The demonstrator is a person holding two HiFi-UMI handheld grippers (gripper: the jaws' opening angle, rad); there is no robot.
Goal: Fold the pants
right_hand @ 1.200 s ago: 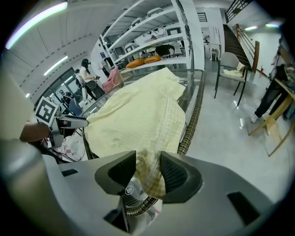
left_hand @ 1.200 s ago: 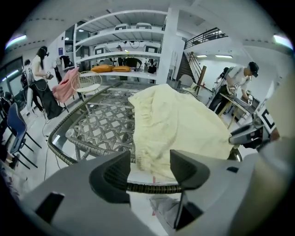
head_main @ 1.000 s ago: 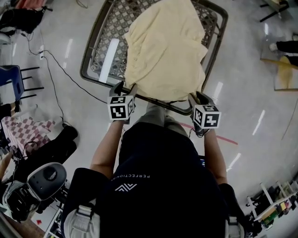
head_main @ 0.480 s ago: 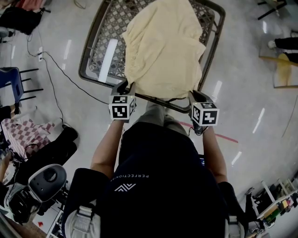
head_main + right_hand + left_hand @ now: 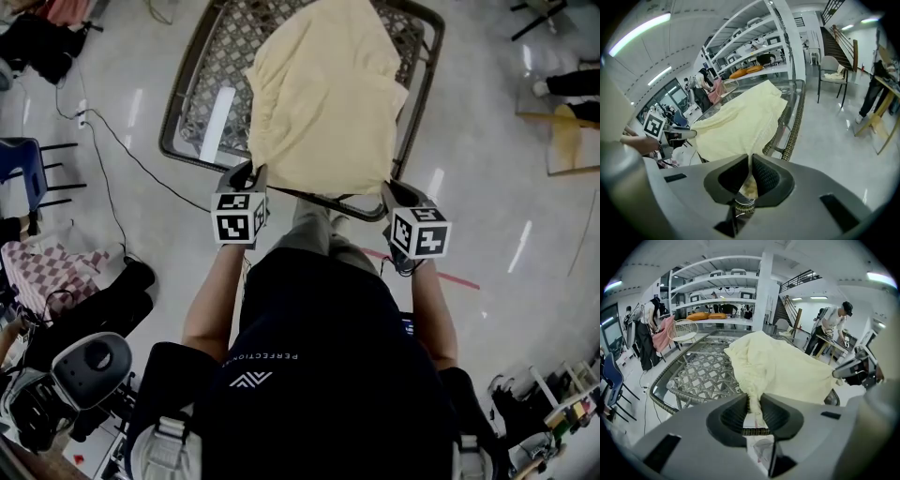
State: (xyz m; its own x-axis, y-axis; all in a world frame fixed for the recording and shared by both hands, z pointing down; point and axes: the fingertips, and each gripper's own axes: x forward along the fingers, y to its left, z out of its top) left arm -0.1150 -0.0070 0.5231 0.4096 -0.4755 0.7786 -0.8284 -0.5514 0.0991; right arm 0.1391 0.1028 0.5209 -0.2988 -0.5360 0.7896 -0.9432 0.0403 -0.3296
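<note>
Pale yellow pants [image 5: 323, 94] lie spread over a wicker-rimmed glass table [image 5: 187, 150], their near edge at the table's front rim. My left gripper [image 5: 251, 174] pinches the near left corner, and its jaws are closing with the cloth [image 5: 783, 366] bunched between the pads [image 5: 753, 401]. At the near right corner my right gripper [image 5: 394, 192] is also closing, with a thin fold of the pants [image 5: 740, 119] squeezed between its jaws [image 5: 750, 164]. Both corners are raised slightly off the rim.
The table's wicker rim [image 5: 794, 117] runs just beyond the right jaws. On the floor to the left are a blue chair [image 5: 23, 159], a cable [image 5: 122, 141] and a heap of clothes [image 5: 56, 267]. A person [image 5: 829, 329] stands at a far table, with shelves behind.
Both grippers went from open to closed on the pants' near corners and rose a little, lifting the hem off the table's front rim.
</note>
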